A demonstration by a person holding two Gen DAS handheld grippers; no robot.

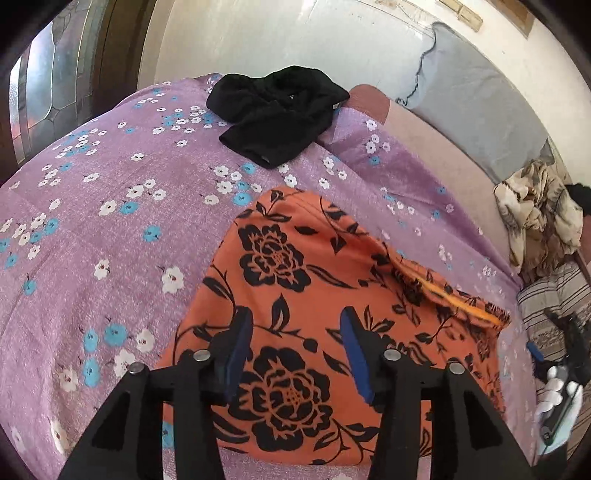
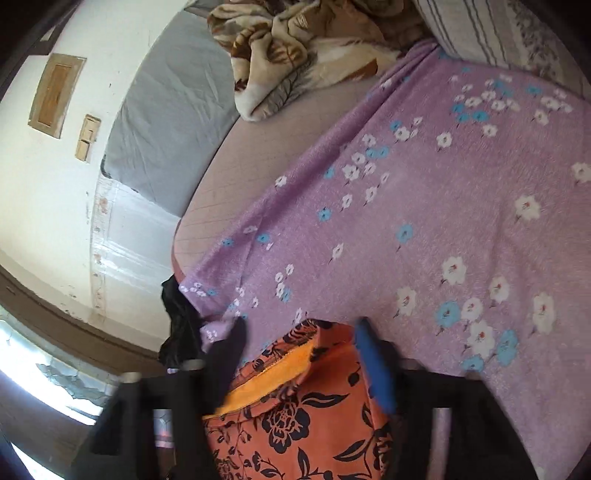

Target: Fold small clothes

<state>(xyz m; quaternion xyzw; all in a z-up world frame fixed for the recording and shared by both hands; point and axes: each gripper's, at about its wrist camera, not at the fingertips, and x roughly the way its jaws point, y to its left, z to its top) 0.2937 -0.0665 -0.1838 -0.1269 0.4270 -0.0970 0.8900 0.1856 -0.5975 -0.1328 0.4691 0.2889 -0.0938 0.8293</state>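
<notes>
An orange garment with black flowers [image 1: 295,295] lies folded on the purple flowered sheet [image 1: 110,221]. My left gripper [image 1: 295,328] is open just above its near part and holds nothing. The right gripper shows at the far right of the left wrist view [image 1: 557,373]. In the right wrist view the right gripper [image 2: 301,332] is open over the garment's edge [image 2: 303,406], where a plain orange hem shows. A crumpled black garment [image 1: 277,110] lies at the far side of the sheet; it also shows in the right wrist view [image 2: 181,325].
A grey pillow [image 1: 476,107] leans on the white wall. A beige patterned blanket [image 2: 303,44] is heaped by a striped pillow [image 2: 480,29]. The bed's left edge drops off near a window [image 1: 44,92].
</notes>
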